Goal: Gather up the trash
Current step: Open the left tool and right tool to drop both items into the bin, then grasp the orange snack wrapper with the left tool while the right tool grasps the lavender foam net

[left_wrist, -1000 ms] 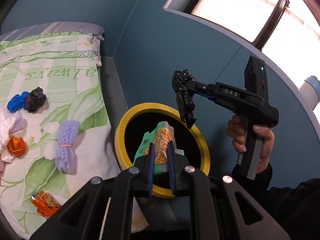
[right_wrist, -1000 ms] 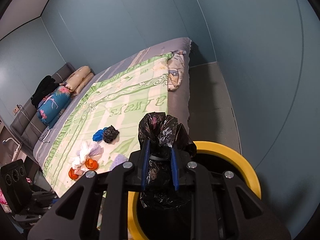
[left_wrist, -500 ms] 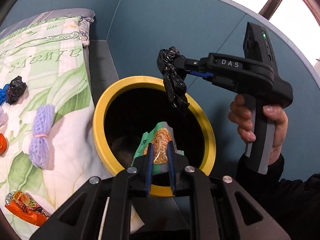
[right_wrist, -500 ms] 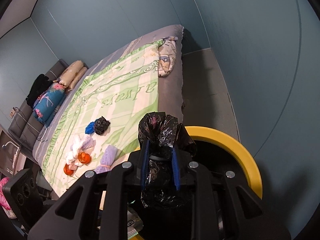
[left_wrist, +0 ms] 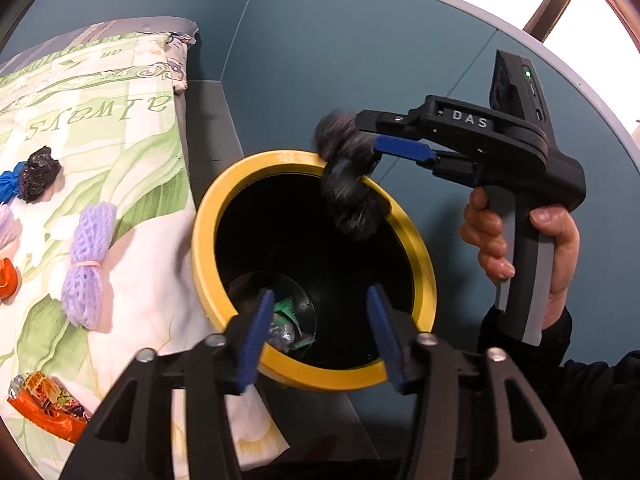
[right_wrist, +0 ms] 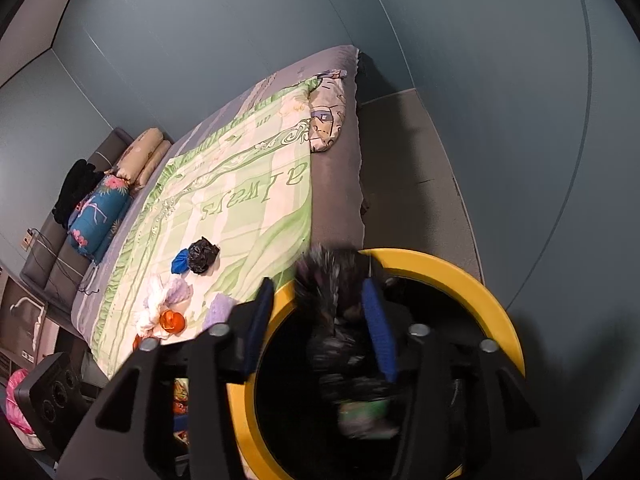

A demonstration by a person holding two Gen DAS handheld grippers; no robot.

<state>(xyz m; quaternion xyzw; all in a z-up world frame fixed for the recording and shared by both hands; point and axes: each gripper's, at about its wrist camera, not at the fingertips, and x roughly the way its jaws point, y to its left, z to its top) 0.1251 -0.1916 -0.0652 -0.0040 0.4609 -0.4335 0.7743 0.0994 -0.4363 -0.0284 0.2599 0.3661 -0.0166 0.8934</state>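
Observation:
A black bin with a yellow rim (left_wrist: 208, 216) stands on the floor beside the bed. My left gripper (left_wrist: 320, 336) hangs over its near edge, jaws opening, with nothing between them. The green noodle packet (left_wrist: 286, 318) lies at the bottom of the bin. My right gripper (right_wrist: 320, 320) is above the far rim (right_wrist: 472, 284), jaws opening too. A crumpled black plastic bag (right_wrist: 332, 300) is blurred between its fingers, dropping loose toward the bin. In the left wrist view the same bag (left_wrist: 348, 188) falls just under the right gripper (left_wrist: 362, 138), which a person's hand (left_wrist: 520, 240) holds.
On the green quilt (left_wrist: 120, 168) lie a purple net bundle (left_wrist: 88, 264), a black and blue bag pair (left_wrist: 38, 174) and an orange foil wrapper (left_wrist: 44, 408). A blue wall (left_wrist: 320, 60) stands close behind the bin. Pillows (right_wrist: 100, 220) lie at the bed's far end.
Both grippers have gone from shut to open over the bin. The noodle packet has dropped from the left jaws into the bin. The black bag is slipping down out of the right jaws.

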